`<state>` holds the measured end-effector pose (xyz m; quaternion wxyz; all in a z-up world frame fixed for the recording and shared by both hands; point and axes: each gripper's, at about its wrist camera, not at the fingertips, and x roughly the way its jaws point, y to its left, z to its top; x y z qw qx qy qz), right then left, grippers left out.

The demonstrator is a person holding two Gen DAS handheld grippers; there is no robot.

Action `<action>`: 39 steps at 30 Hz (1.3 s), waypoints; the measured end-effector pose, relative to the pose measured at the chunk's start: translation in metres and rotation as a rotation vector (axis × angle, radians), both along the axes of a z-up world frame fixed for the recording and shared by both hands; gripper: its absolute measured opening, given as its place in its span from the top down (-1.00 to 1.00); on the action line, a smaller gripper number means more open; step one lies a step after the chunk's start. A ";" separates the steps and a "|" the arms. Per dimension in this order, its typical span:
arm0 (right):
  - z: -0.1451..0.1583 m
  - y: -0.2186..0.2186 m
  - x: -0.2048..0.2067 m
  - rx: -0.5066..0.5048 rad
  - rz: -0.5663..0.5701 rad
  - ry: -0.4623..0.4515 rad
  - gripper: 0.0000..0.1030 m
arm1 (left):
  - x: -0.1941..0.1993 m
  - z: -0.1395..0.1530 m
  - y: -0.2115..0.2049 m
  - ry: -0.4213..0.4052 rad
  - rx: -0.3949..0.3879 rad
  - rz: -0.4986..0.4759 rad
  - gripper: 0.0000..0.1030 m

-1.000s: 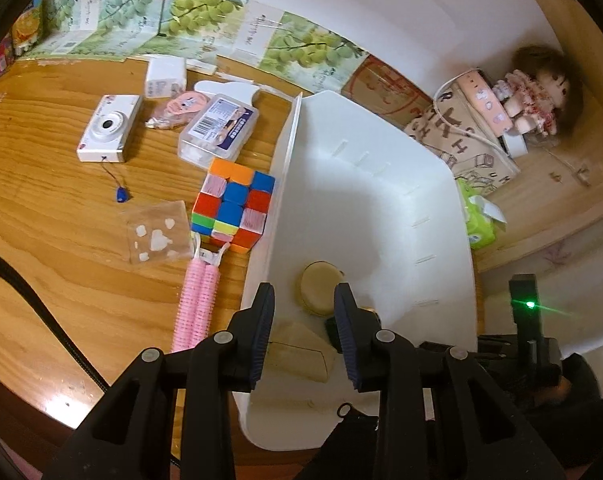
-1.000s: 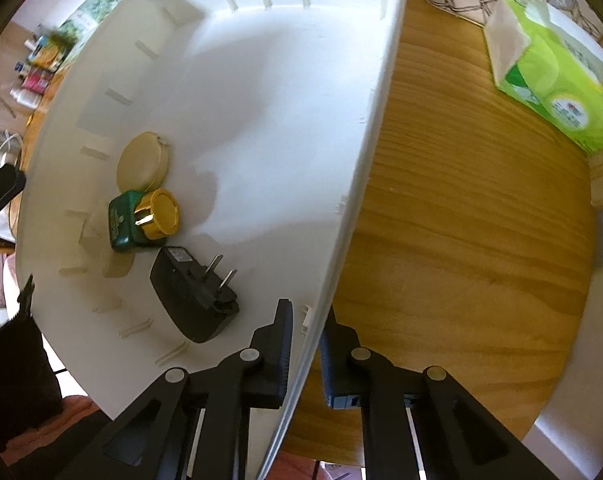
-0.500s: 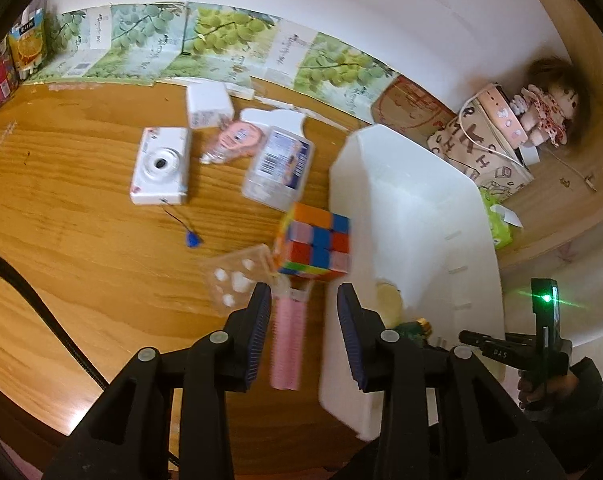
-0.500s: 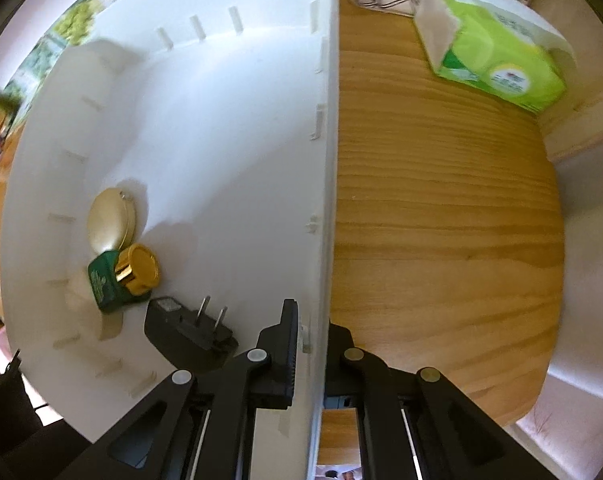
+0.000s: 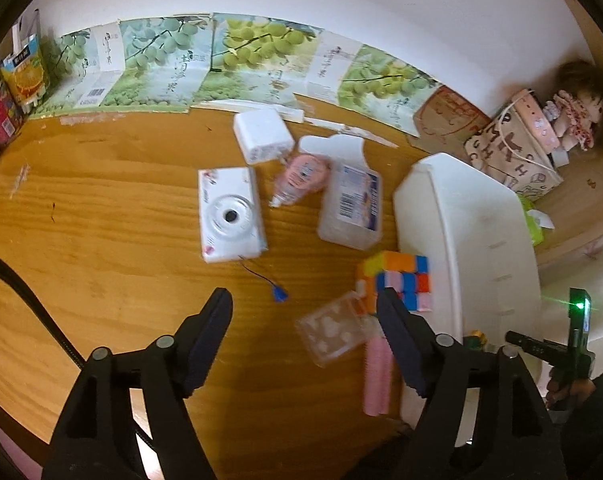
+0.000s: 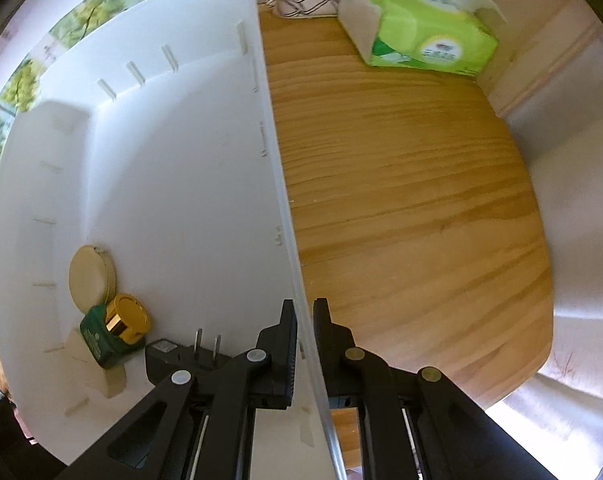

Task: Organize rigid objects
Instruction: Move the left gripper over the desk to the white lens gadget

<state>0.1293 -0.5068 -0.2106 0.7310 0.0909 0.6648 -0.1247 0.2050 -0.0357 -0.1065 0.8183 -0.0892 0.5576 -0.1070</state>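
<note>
My left claw (image 5: 303,308) is opening above the wooden table (image 5: 101,248), with nothing between its jaws; the clear plastic case (image 5: 333,334), puzzle cube (image 5: 397,284) and white camera (image 5: 229,214) lie ahead of it. My right claw (image 6: 305,320) is clamped on the side wall of the white bin (image 6: 181,140), which holds a round tin (image 6: 89,278), a green bottle (image 6: 109,332) and a black plug (image 6: 173,358).
</note>
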 end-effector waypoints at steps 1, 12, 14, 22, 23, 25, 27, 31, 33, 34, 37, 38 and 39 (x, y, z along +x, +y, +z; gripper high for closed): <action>0.000 -0.002 -0.002 0.001 -0.015 -0.004 0.82 | 0.004 -0.001 0.003 0.003 0.004 -0.001 -0.54; 0.001 -0.004 -0.008 -0.023 -0.122 -0.025 0.74 | 0.050 -0.035 0.032 0.108 0.071 0.029 -0.60; 0.001 -0.004 -0.008 -0.029 -0.131 -0.023 0.73 | 0.055 -0.041 0.035 0.121 0.070 0.034 -0.60; 0.007 -0.004 -0.002 -0.037 -0.170 -0.005 0.70 | 0.072 -0.059 0.038 0.158 0.072 0.046 -0.60; 0.007 -0.004 -0.002 -0.036 -0.174 -0.004 0.70 | 0.074 -0.061 0.038 0.159 0.072 0.048 -0.60; 0.005 -0.007 -0.001 -0.035 -0.181 -0.004 0.69 | 0.077 -0.065 0.036 0.162 0.070 0.043 -0.60; 0.002 -0.007 -0.001 -0.035 -0.187 -0.004 0.69 | 0.079 -0.068 0.034 0.159 0.076 0.036 -0.60; 0.002 -0.007 -0.002 -0.039 -0.196 -0.004 0.68 | 0.084 -0.073 0.030 0.153 0.101 0.029 -0.60; 0.006 -0.008 0.000 -0.040 -0.200 -0.002 0.67 | 0.086 -0.075 0.029 0.149 0.103 0.028 -0.60; 0.006 -0.008 0.000 -0.041 -0.200 -0.001 0.67 | 0.087 -0.076 0.029 0.149 0.104 0.026 -0.60; 0.008 -0.008 0.002 -0.042 -0.204 0.002 0.67 | 0.090 -0.081 0.028 0.147 0.110 0.024 -0.60; 0.008 -0.008 0.002 -0.043 -0.205 0.004 0.67 | 0.091 -0.082 0.028 0.151 0.112 0.021 -0.60; 0.009 -0.008 0.003 -0.043 -0.205 0.006 0.67 | 0.092 -0.085 0.027 0.159 0.122 0.018 -0.60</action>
